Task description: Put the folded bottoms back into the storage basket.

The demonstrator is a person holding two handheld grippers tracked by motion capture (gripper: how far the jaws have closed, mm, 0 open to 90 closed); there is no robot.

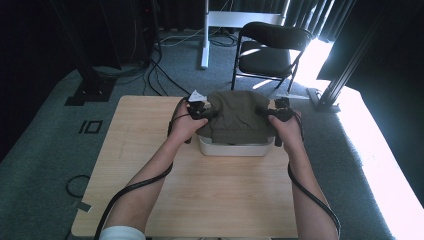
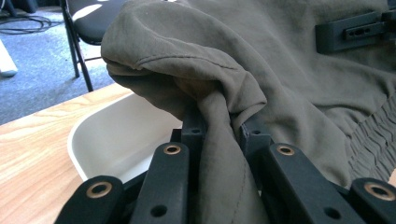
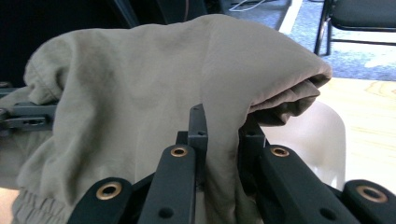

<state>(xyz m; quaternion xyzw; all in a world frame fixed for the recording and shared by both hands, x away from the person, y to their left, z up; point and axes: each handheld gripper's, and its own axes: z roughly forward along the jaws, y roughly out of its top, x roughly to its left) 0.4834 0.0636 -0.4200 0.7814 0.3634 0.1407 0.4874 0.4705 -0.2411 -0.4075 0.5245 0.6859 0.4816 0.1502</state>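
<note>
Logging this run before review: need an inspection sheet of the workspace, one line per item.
Surface: wooden table, mostly bare.
Job's things: folded olive garment held over the white tub; its lower edge hangs into the tub.
Clutter: nothing seen on the table.
Grippers: left tool shut on the garment's left side; right tool shut on its right side, cloth bunched between the jaws of each.
Cables: one black cable trails along each forearm; more cables lie on the carpet behind the table.
Surroundings: black folding chair, grey carpet, dark curtains, bright sunlight at right.
</note>
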